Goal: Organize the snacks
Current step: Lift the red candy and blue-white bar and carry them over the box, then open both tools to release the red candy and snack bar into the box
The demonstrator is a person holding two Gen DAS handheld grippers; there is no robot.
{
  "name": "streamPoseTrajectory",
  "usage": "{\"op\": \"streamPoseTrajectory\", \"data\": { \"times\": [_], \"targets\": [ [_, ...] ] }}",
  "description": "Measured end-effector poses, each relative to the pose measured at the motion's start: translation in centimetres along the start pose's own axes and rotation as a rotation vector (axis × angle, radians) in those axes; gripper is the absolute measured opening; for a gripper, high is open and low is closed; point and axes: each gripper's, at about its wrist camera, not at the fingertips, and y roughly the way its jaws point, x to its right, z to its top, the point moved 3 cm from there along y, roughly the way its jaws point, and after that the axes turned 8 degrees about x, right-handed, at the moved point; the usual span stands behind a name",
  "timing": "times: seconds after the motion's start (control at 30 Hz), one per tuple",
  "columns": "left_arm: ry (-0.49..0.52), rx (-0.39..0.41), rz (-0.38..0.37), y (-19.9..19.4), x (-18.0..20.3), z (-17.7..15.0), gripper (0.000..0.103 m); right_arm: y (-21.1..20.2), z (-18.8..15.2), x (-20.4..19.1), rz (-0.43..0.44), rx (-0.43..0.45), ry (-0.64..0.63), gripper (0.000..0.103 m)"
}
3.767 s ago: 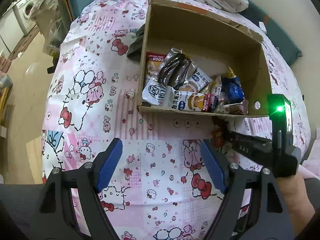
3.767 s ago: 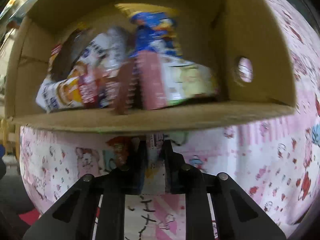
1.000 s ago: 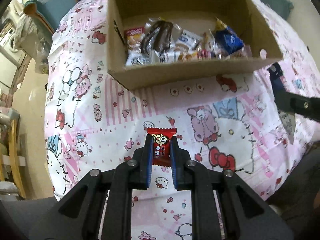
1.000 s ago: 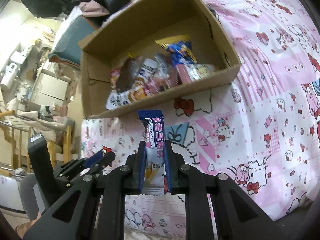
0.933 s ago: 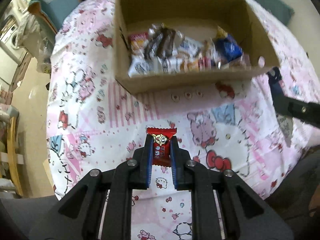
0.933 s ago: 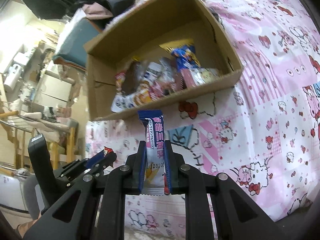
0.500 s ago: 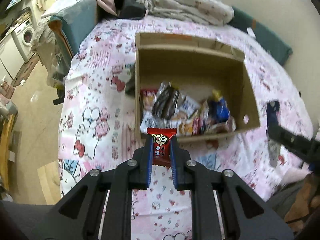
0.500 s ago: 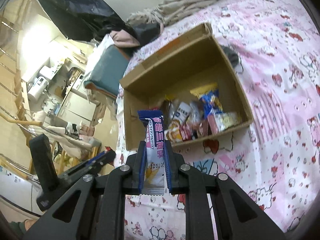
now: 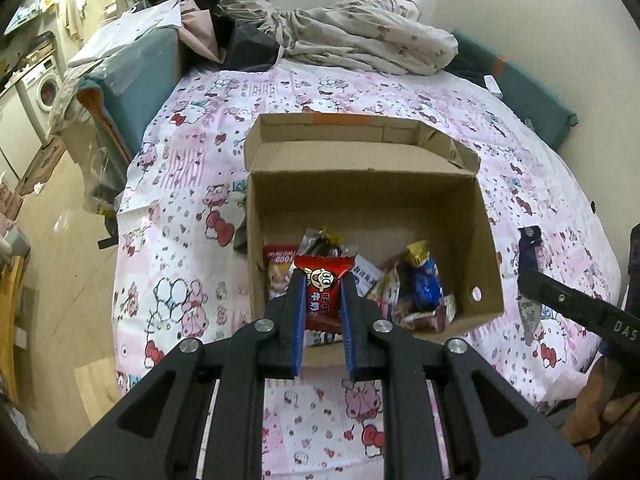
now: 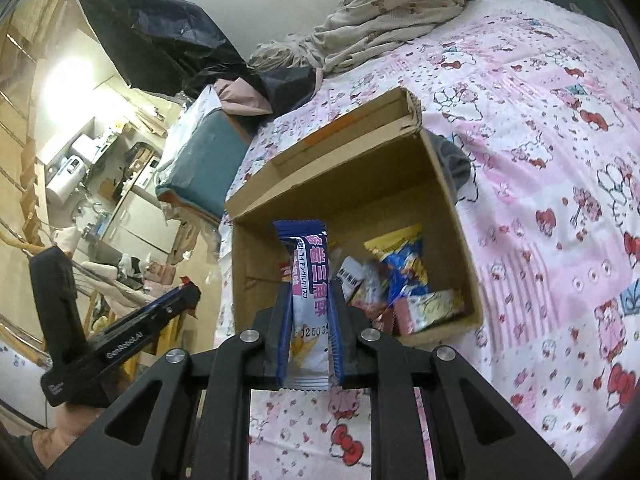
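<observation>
We are holding a red candy [image 9: 323,295] in the left gripper [image 9: 322,300] and a purple bar [image 10: 310,300] in the right gripper [image 10: 309,312], fingers clamping both, above the box [image 9: 486,240] on the bed [image 9: 180,208]. Several snacks [image 9: 420,280] are lying inside already; these two are awaiting dropping.

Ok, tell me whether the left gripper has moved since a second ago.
Yes. The left gripper rose and pulled back: the cardboard box looks smaller and farther below, with the red candy clamped.
</observation>
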Motion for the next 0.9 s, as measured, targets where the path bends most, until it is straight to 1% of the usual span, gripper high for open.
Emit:
{"op": "streamPoseTrajectory", "data": {
  "times": [0.1,0.23,0.43,0.57,0.7,0.8,0.9],
  "targets": [
    [0.0,0.002,-0.005,0.8,0.4,0.5,0.013,1.0,0.6,0.8,-0.015,0.001,0.005,0.018],
    [0.0,-0.007,-0.005,2.3,0.7,0.8,0.013,2.8,0.6,1.9,-0.046,-0.029,0.015,0.018],
    [-0.001,-0.028,0.003,4.9,0.7,1.0,0.013,4.3,1.0,2.7,-0.072,-0.049,0.017,0.018],
    [-0.001,-0.044,-0.004,6.3,0.7,0.7,0.013,5.4,1.0,3.6,-0.098,-0.062,0.032,0.018],
    [0.031,-0.056,0.017,7.7,0.9,-0.2,0.013,6.3,0.6,4.7,-0.117,-0.087,0.075,0.018],
    [0.012,-0.078,0.006,8.6,0.8,-0.7,0.013,6.9,0.2,5.2,-0.121,-0.108,0.103,0.018],
    [0.001,-0.091,-0.004,9.3,0.7,-1.0,0.013,7.1,0.1,5.2,-0.112,-0.109,0.117,0.019]
  ]
}}
